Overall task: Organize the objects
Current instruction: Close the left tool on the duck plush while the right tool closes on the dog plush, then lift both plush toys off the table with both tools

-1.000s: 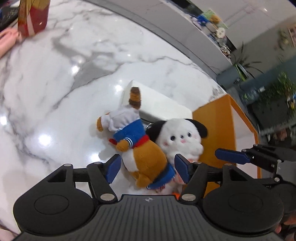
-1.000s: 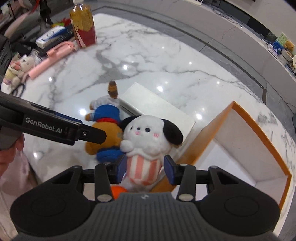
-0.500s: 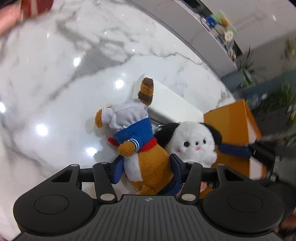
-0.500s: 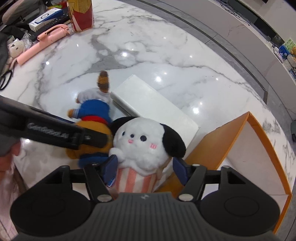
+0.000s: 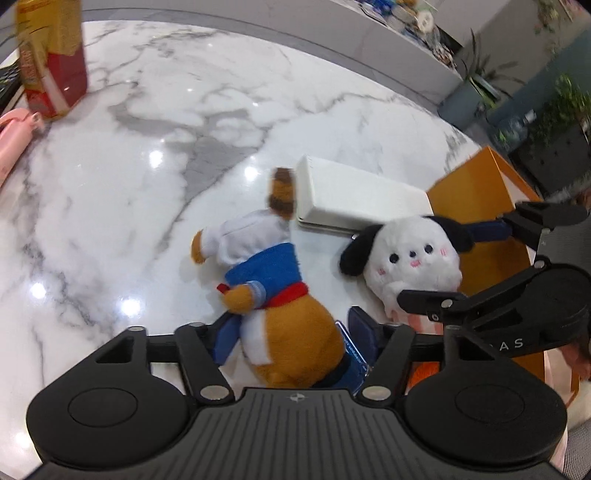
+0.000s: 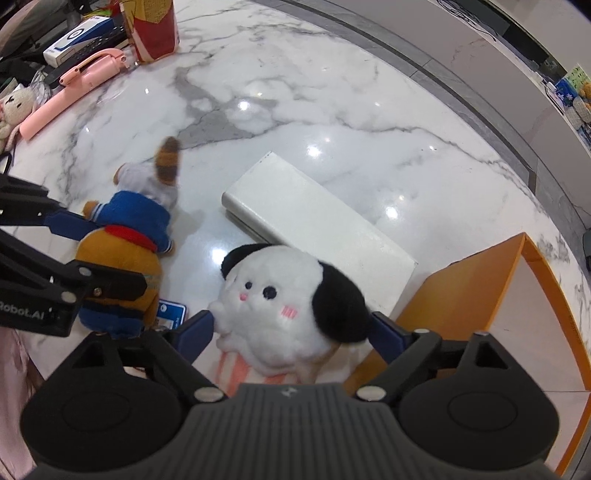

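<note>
A brown fox plush [image 5: 280,314] in a blue and white sailor top lies on the marble table, also in the right wrist view [image 6: 125,243]. My left gripper [image 5: 293,338] is shut on its lower body. A white dog plush [image 6: 284,306] with black ears and a pink striped base sits beside it, also in the left wrist view [image 5: 410,258]. My right gripper [image 6: 291,328] is open, one finger on each side of the dog plush. An open orange box [image 6: 498,295] stands at the right.
A flat white box [image 6: 314,225] lies behind the plushes. A red and yellow carton [image 6: 153,26], a pink tool [image 6: 74,88], a small cream plush [image 6: 13,110] and other clutter sit at the far left. The table's curved edge runs along the back.
My left gripper closed on the fox plush. My right gripper opened wider around the dog plush. The two plushes now sit a little apart.
</note>
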